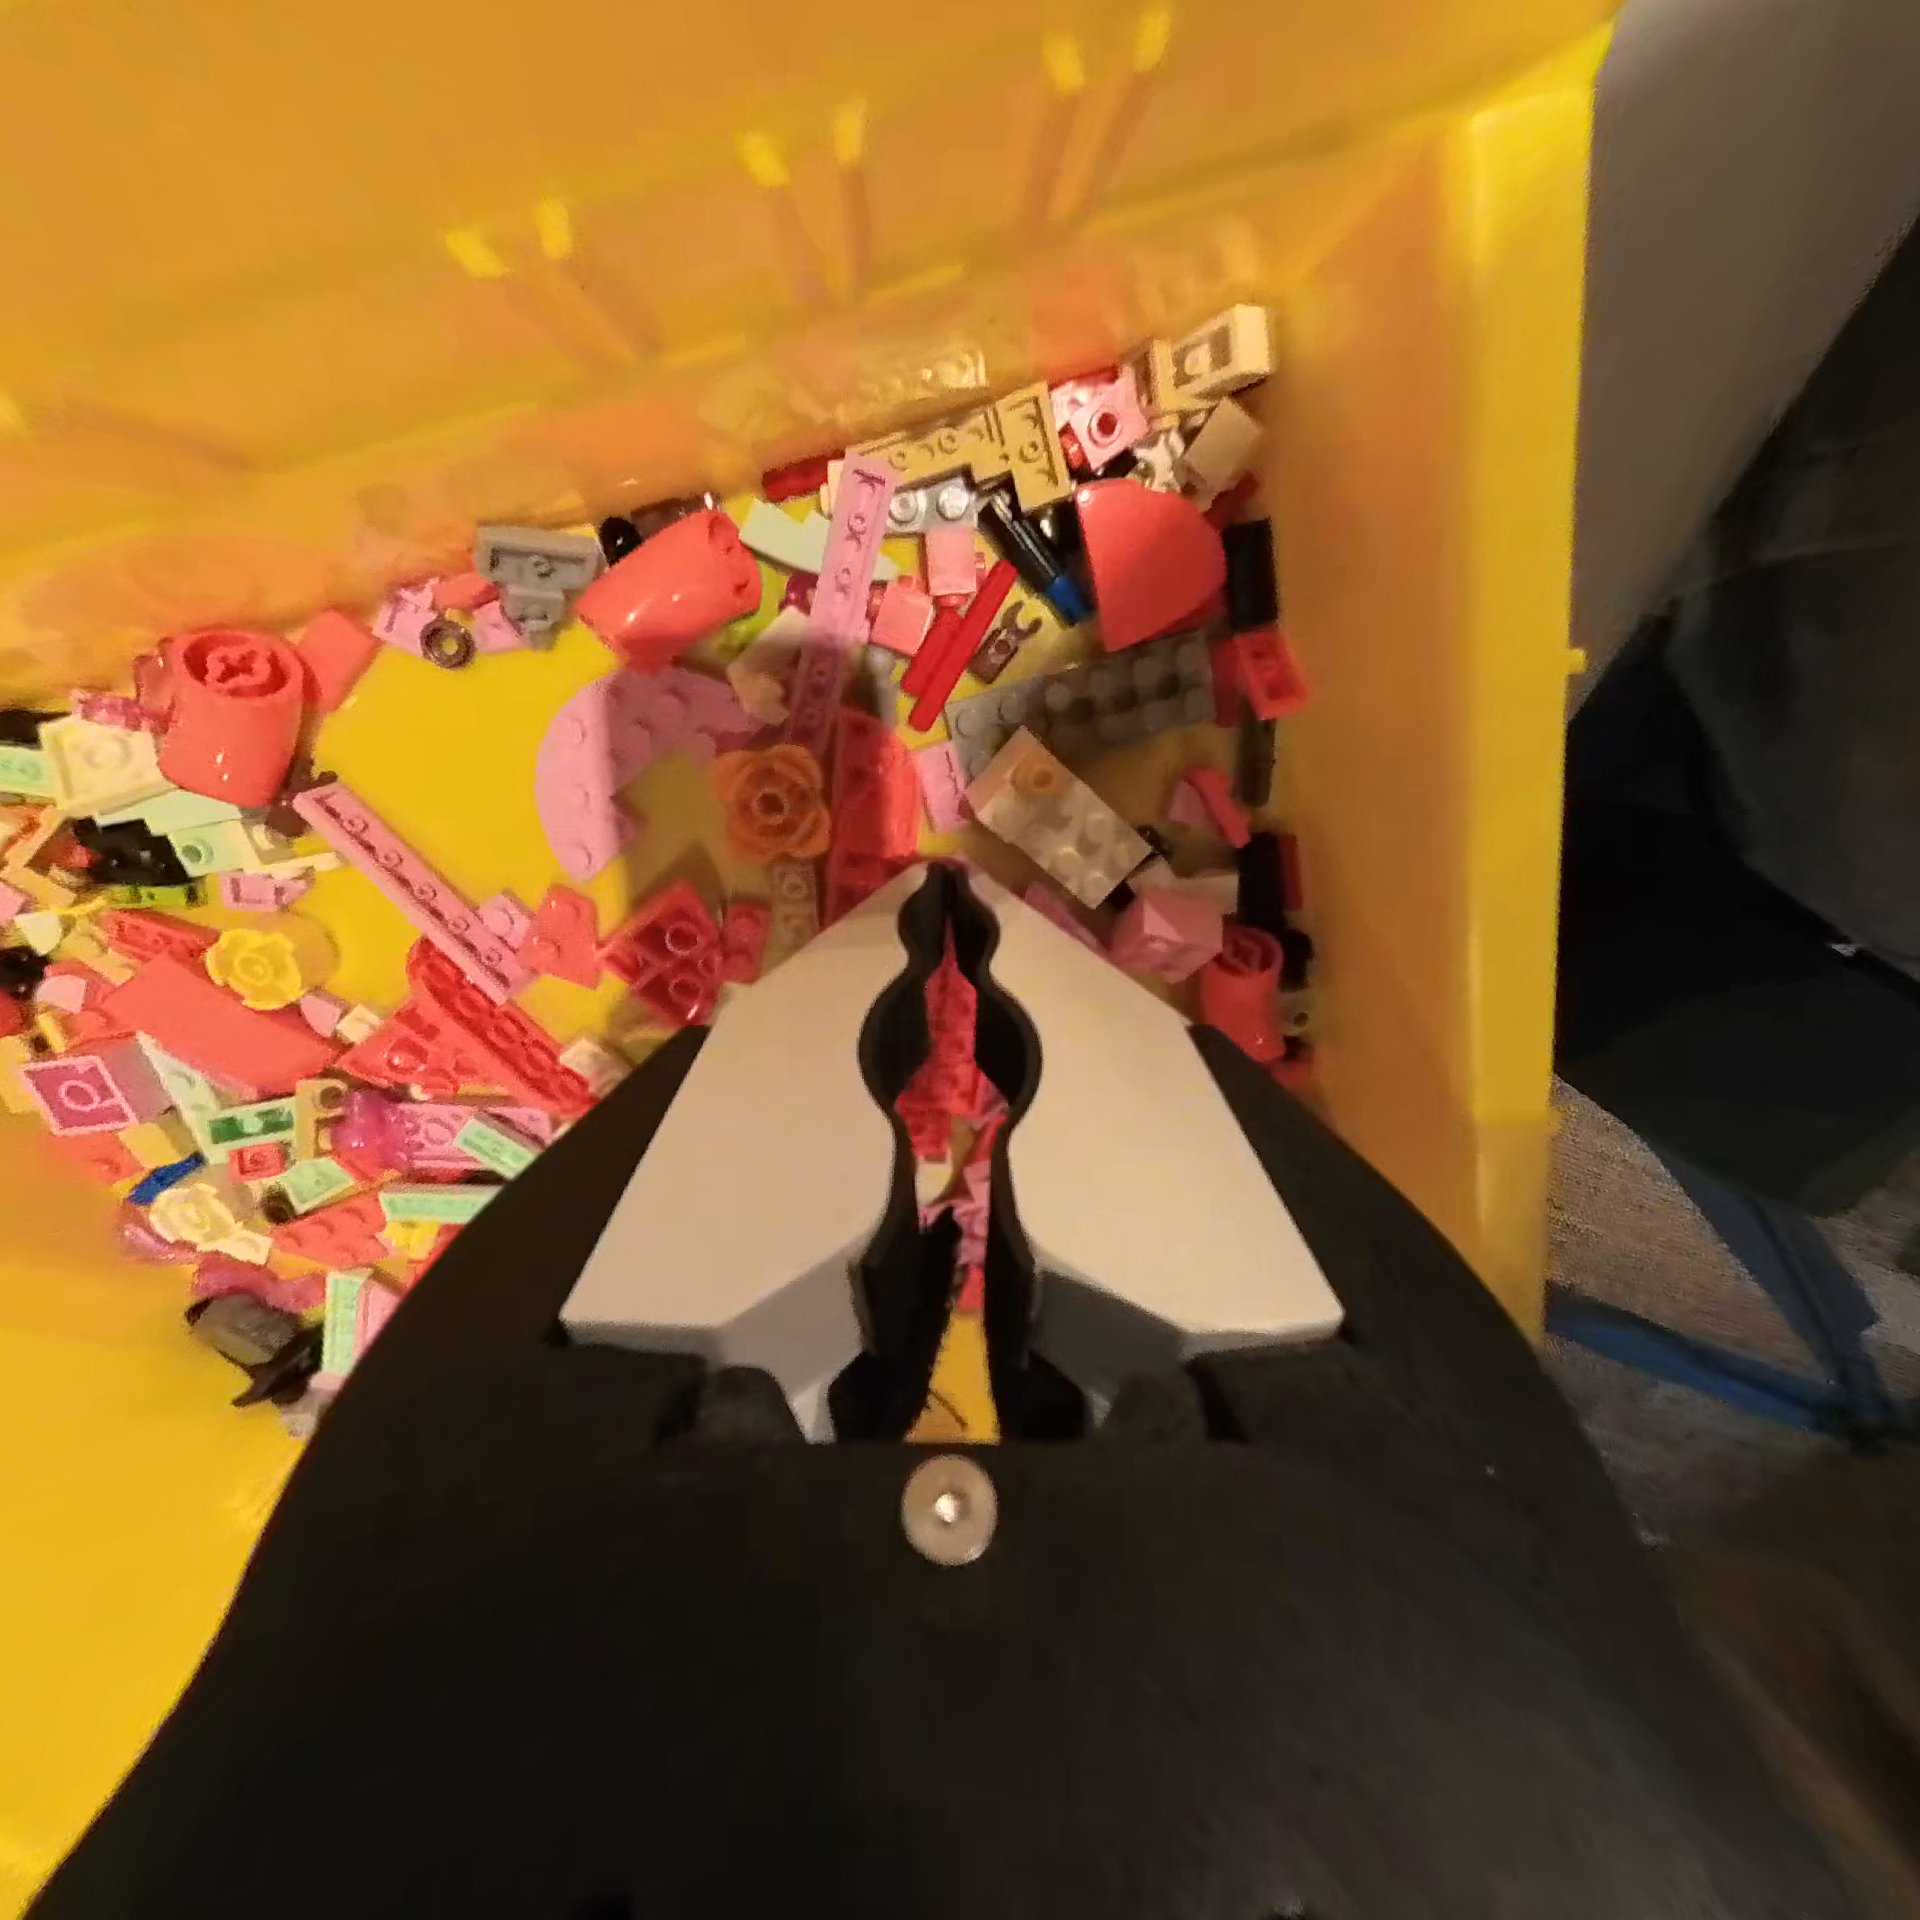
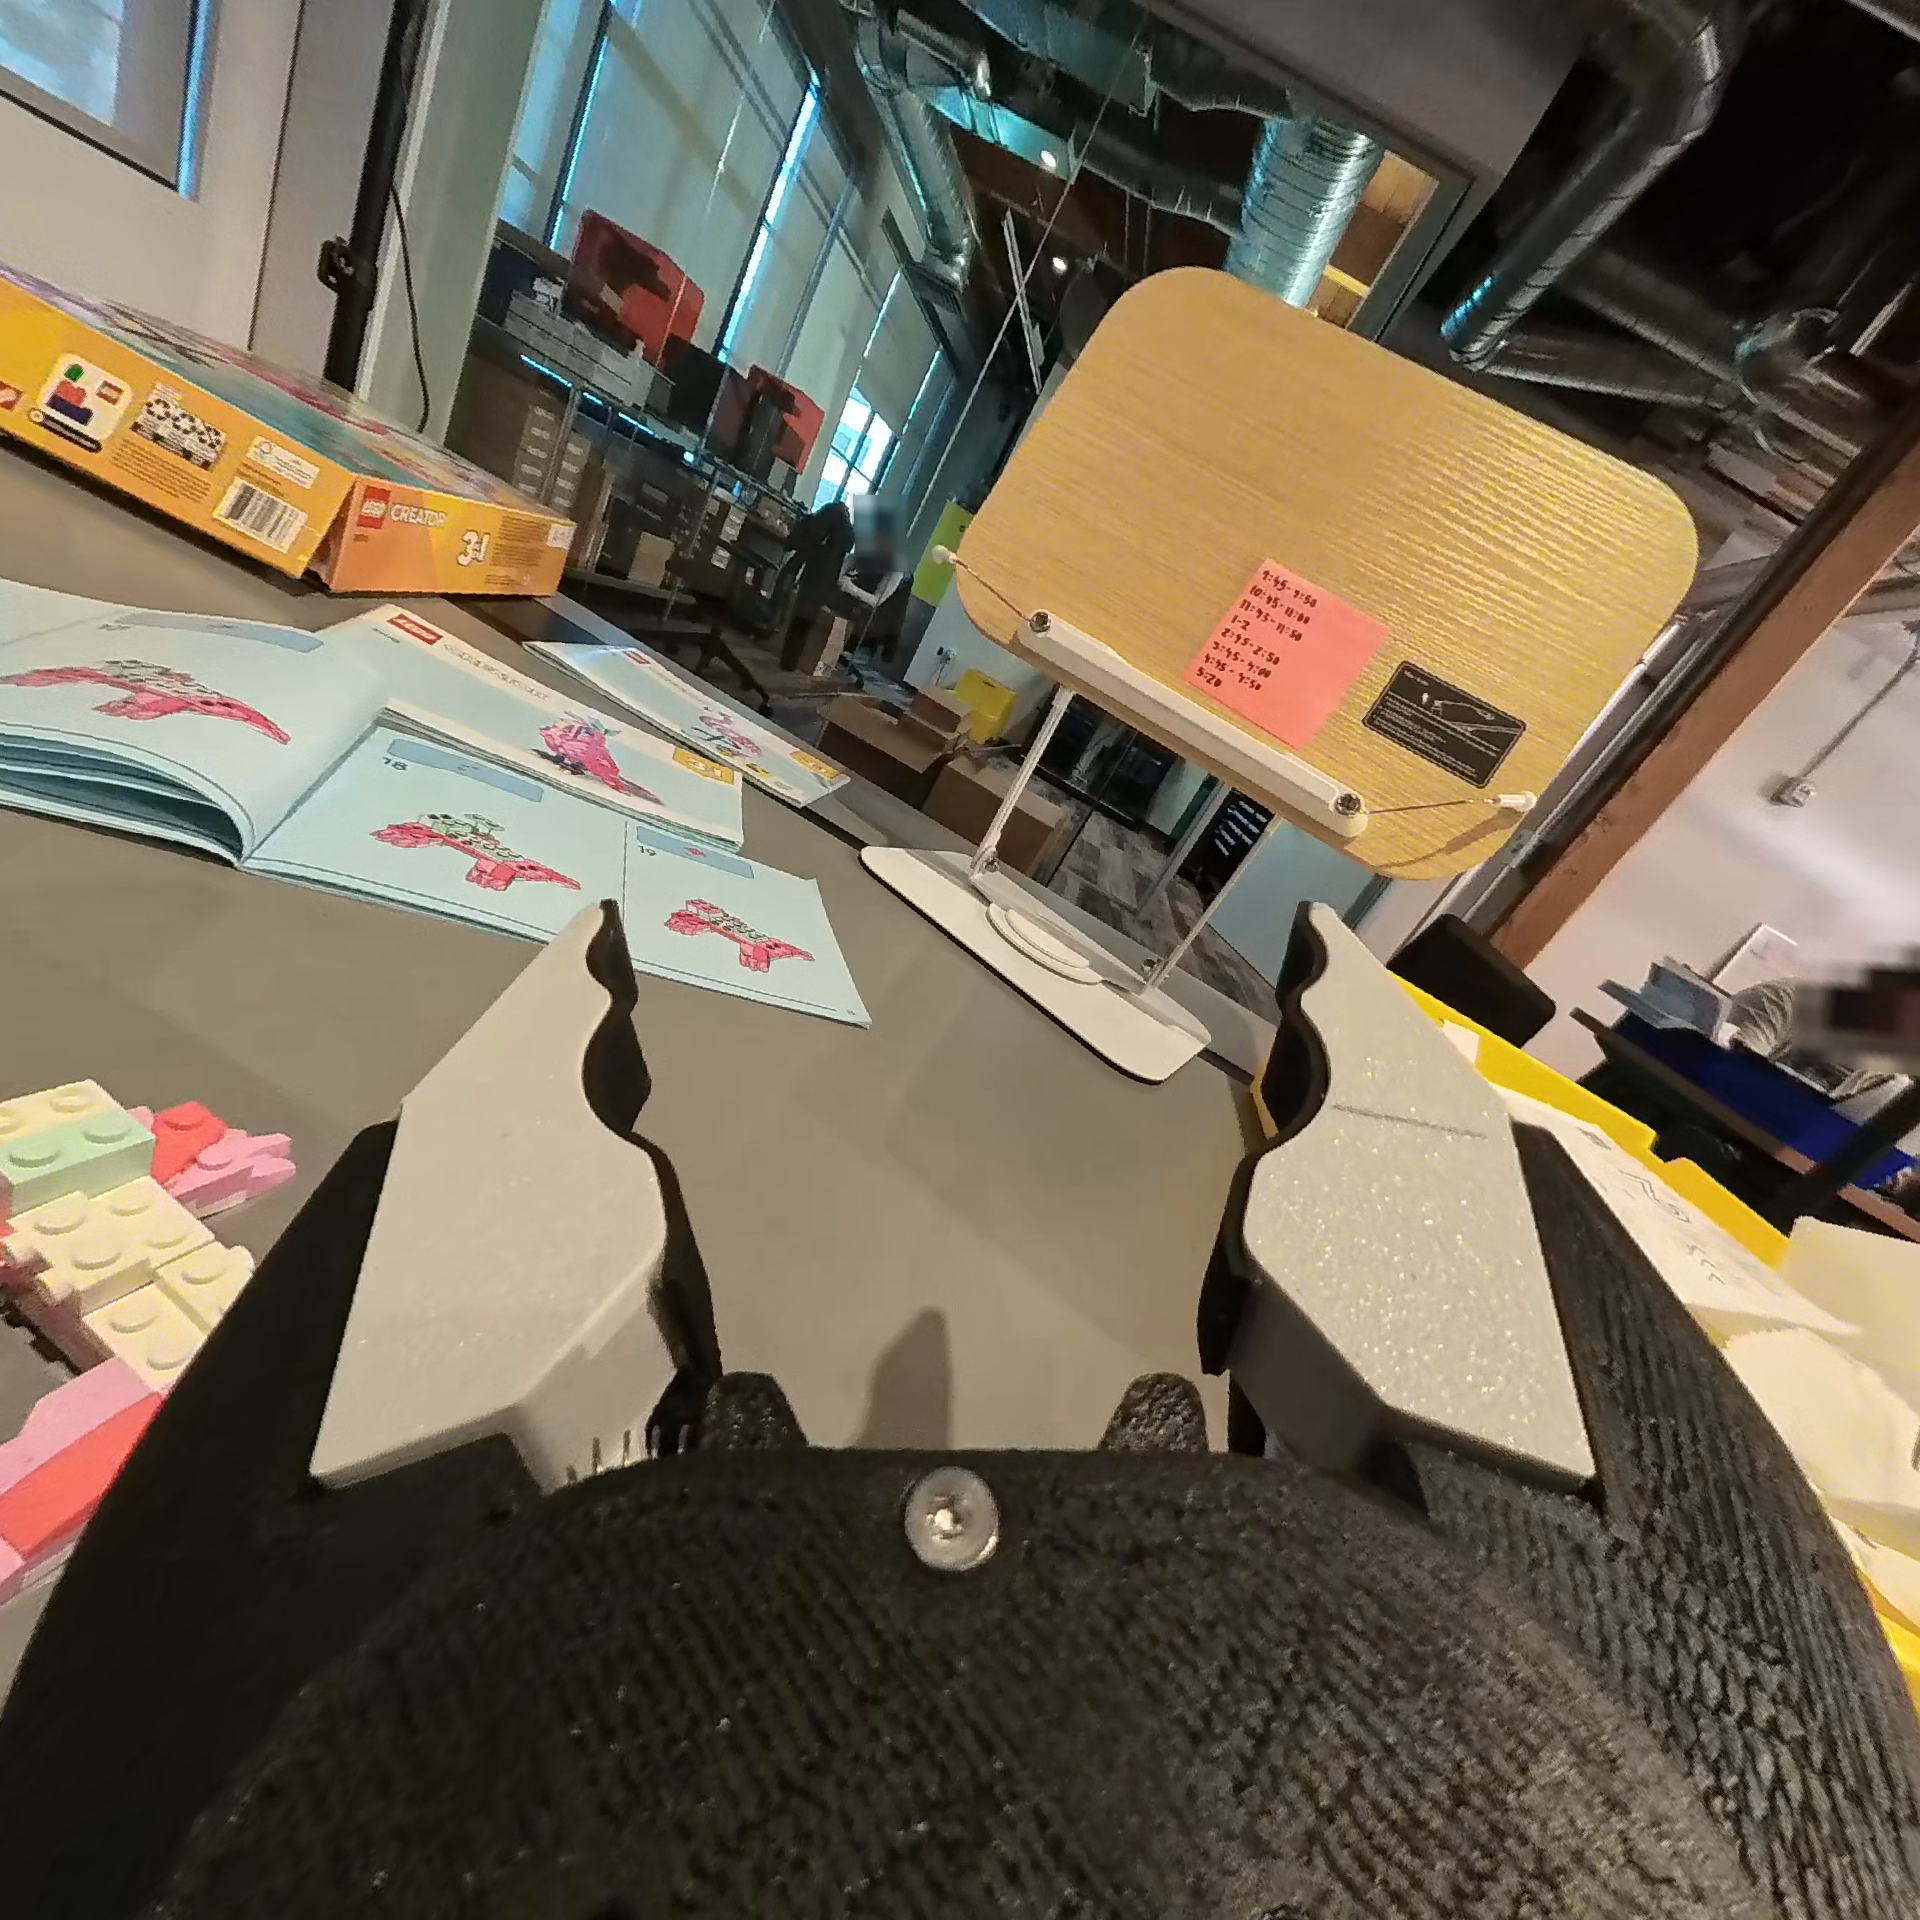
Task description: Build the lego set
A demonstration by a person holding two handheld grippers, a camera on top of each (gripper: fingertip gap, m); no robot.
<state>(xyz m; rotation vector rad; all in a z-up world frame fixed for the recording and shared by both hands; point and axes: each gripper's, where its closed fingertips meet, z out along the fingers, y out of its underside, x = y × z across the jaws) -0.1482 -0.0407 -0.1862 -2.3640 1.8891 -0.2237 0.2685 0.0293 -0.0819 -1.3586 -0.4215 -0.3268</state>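
In the left wrist view my left gripper (image 1: pixel 940 883) is down inside the yellow bin (image 1: pixel 1382 727), over a heap of loose Lego pieces. Its fingertips are closed together. A coral plate (image 1: pixel 868 790) lies just ahead of the tips, next to an orange flower piece (image 1: pixel 774 805). Coral pieces show through the hollows between the pads; I cannot tell whether any is pinched. In the right wrist view my right gripper (image 2: pixel 961 920) is wide open and empty above the grey table (image 2: pixel 935 1195). A part-built model (image 2: pixel 94 1226) of white, mint and pink bricks lies to its left.
Open instruction booklets (image 2: pixel 468 831) and the set's orange box (image 2: pixel 260 457) lie on the table behind. A wooden book stand (image 2: pixel 1320 561) on a white base stands ahead. The yellow bin's rim (image 2: pixel 1662 1174) is at the right. A grey plate (image 1: pixel 1101 696) and a white brick (image 1: pixel 1070 821) lie near the bin wall. The gap from one gripper's tips to the other's is roughly 45 cm. The grey plate (image 1: pixel 1101 696) is about 4 cm from my left fingertips and 35 cm from my right.
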